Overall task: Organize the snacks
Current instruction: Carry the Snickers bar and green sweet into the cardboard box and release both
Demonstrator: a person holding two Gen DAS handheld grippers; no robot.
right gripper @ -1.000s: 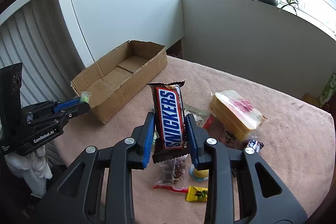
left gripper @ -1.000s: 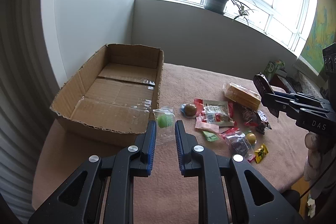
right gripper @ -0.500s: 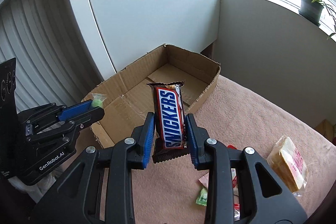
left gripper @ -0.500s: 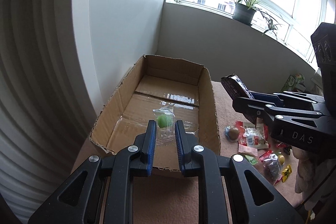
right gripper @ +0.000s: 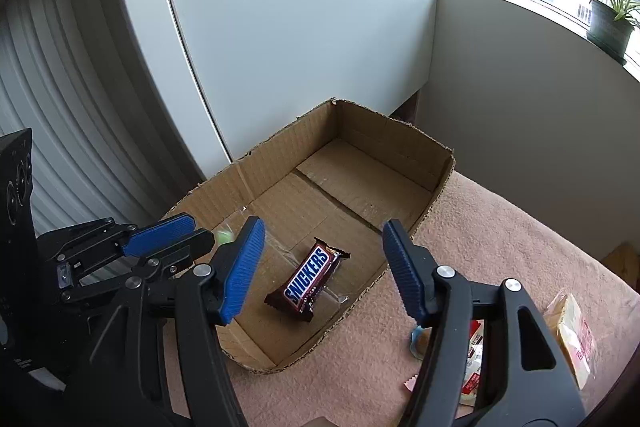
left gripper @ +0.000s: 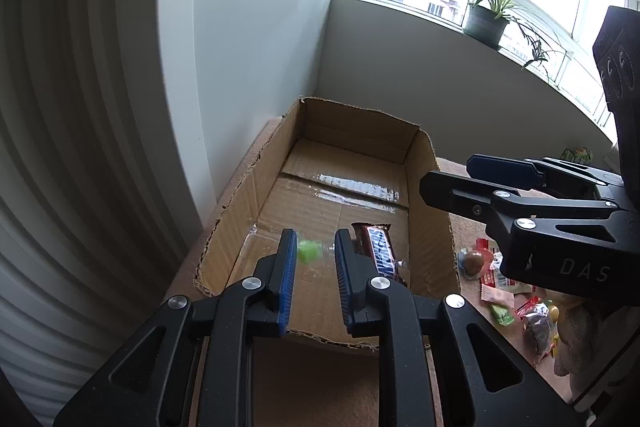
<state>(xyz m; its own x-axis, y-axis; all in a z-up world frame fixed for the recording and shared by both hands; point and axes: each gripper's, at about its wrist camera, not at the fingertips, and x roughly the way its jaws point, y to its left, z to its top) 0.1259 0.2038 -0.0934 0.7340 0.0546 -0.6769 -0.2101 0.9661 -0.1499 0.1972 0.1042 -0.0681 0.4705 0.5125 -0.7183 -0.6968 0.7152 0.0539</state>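
An open cardboard box [left gripper: 348,143] stands on the pink-covered table. A Snickers bar [right gripper: 310,277] lies loose on the box floor near its front right corner, and shows in the left wrist view as the bar [left gripper: 378,253]. Above it my right gripper [right gripper: 323,227] has its jaws opening, with nothing between the pads. My left gripper [left gripper: 314,243] hangs over the box's near end, shut on a clear packet holding a green candy [left gripper: 308,251]. The left gripper [right gripper: 200,233] shows at the left in the right wrist view.
Several loose snacks lie on the cloth right of the box, among them a round chocolate [left gripper: 472,261] and a wrapped sandwich [right gripper: 572,331]. A white cabinet [right gripper: 300,27] rises close behind the box. A potted plant [left gripper: 486,23] stands on the windowsill.
Both grippers moved left from the snack pile to over the box. The right gripper's jaws parted and the Snickers bar dropped onto the box floor. The left gripper kept its green candy packet.
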